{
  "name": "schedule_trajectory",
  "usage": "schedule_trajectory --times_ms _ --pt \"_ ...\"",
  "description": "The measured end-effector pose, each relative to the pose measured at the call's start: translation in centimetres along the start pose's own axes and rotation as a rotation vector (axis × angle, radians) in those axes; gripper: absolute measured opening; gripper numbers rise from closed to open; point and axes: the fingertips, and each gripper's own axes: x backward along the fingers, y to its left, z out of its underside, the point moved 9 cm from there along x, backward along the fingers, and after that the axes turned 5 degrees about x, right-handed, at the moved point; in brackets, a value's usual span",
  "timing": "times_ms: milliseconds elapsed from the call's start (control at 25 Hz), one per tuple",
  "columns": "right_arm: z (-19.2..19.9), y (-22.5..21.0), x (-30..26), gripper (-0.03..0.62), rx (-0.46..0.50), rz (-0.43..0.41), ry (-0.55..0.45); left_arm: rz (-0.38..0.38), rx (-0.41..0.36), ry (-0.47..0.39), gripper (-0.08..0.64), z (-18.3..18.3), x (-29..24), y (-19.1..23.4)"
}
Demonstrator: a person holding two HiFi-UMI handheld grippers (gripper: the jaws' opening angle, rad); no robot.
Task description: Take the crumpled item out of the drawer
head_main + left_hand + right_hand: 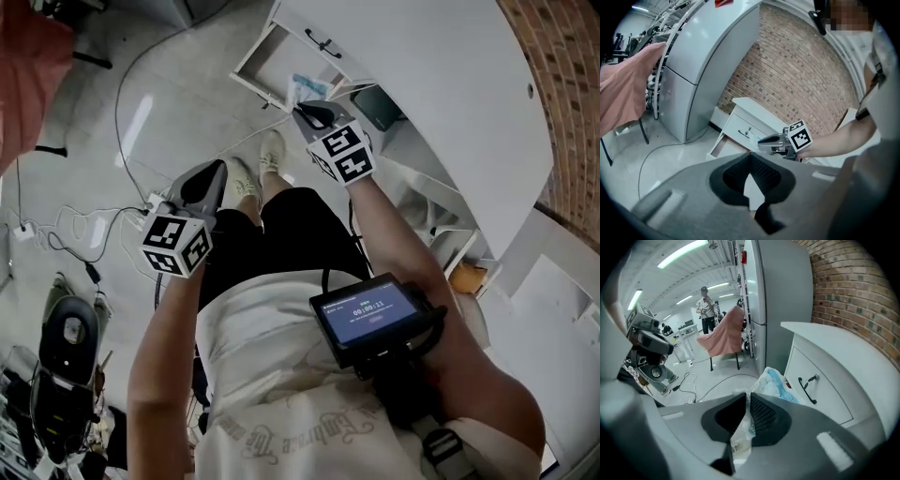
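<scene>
1. Right gripper (302,110) (747,411) (764,139): it was stretched forward to the white cabinet (403,56) (752,108) (834,348). Its jaws were clamped on the crumpled item, the pads nearly together with the wrapper pinched between them.
2. Crumpled item (305,89) (777,384) (749,136): this was a white and pale-blue wrapper, bunched just beyond the jaw tips, with a printed strip trailing back between the pads. In the head view it lay over the right-hand corner of the open drawer. In the left gripper view it hung above the drawer's rim, level with the closed front.
3. Drawer (267,64) (723,145): the lower one of the cabinet, it stood pulled out over the floor (187,94).
4. Closed front: the upper drawer front was shut and carried a dark handle (806,383) (322,42). The wrapper hung just beside that handle in the right gripper view.
5. Left gripper (217,173) (750,161): it was held back beside the person's left leg, well apart from the cabinet. Its jaws were closed, the pad tips met, and nothing lay between them.
6. Brick wall (562,84) (797,70) (853,291): it rose behind the cabinet.
7. Tall grey cabinet (708,61) (780,305): it stood beside the white one.
8. Pink cloth (723,333) (623,93): it was draped over a chair farther back.
9. Screen device (368,316): it was worn at the person's chest, with its display lit.
</scene>
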Motion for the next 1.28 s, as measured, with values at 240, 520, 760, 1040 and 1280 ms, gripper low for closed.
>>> schedule_trajectory --times_ms 240,520,760,1040,1280 --pt "-1.8 0.9 4.5 0.037 -0.009 0.025 -0.076 0.008 -0.039 -0.046 0.005 -2.2 1.3 -2.3" --pt "-2.5 1.2 9.4 0.037 -0.018 0.051 -0.135 0.022 -0.023 -0.103 0.005 -3.4 3.2 -5.0" --pt "-4.0 1.5 13.0 0.037 -0.014 0.034 -0.206 0.034 -0.047 -0.132 0.005 -4.4 4.7 -6.6" --pt "-6.9 2.8 16.7 0.037 0.026 0.01 -0.311 0.033 -0.108 -0.192 0.005 -6.8 7.0 -8.4" --pt "-8.3 3.0 20.5 0.037 0.048 0.022 -0.386 0.04 -0.138 -0.224 0.005 -8.0 8.2 -9.9"
